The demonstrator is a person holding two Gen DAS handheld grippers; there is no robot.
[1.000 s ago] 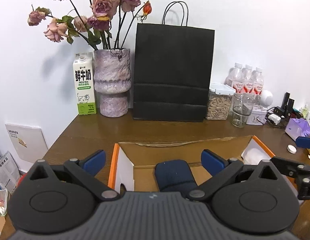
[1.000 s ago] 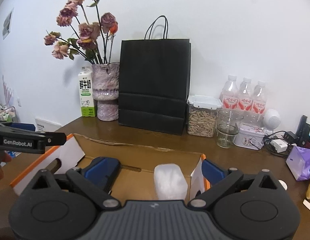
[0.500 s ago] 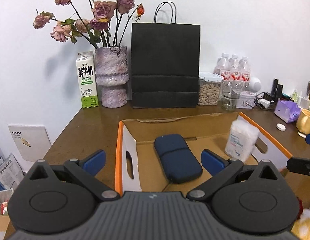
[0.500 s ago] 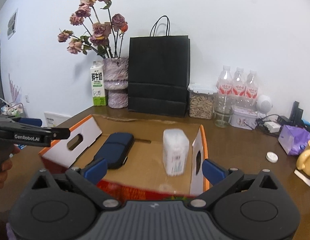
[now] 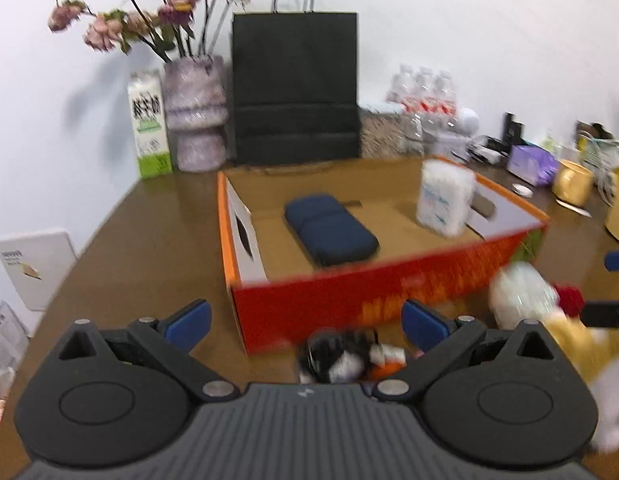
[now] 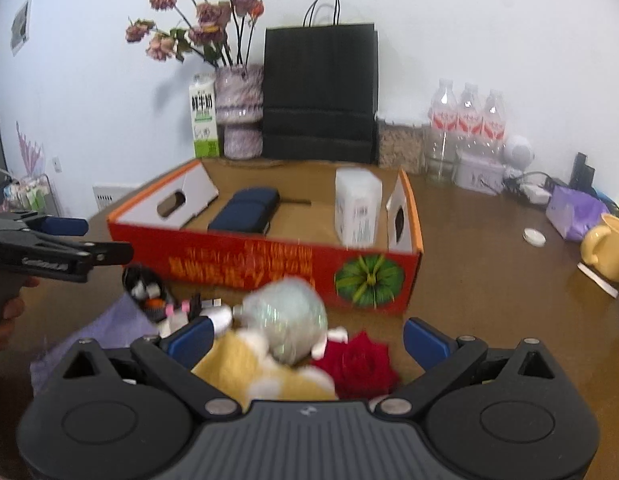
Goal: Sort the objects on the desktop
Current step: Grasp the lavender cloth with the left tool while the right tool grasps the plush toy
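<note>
While both grippers hang spread and empty, the left gripper (image 5: 305,322) over a small black container (image 5: 335,356) and the right gripper (image 6: 305,338) over a wrapped red rose toy (image 6: 293,340), the orange cardboard box (image 6: 269,264) stands just beyond, holding a navy pouch (image 6: 247,212) and a white cotton-swab box (image 6: 357,212). Both cameras have pulled back since half a second ago, revealing the box's front wall.

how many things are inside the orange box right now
2. A dark blue case lies flat toward the box's left side, and a white pack stands upright near its right wall. The near wall may hide something small behind it.
</note>
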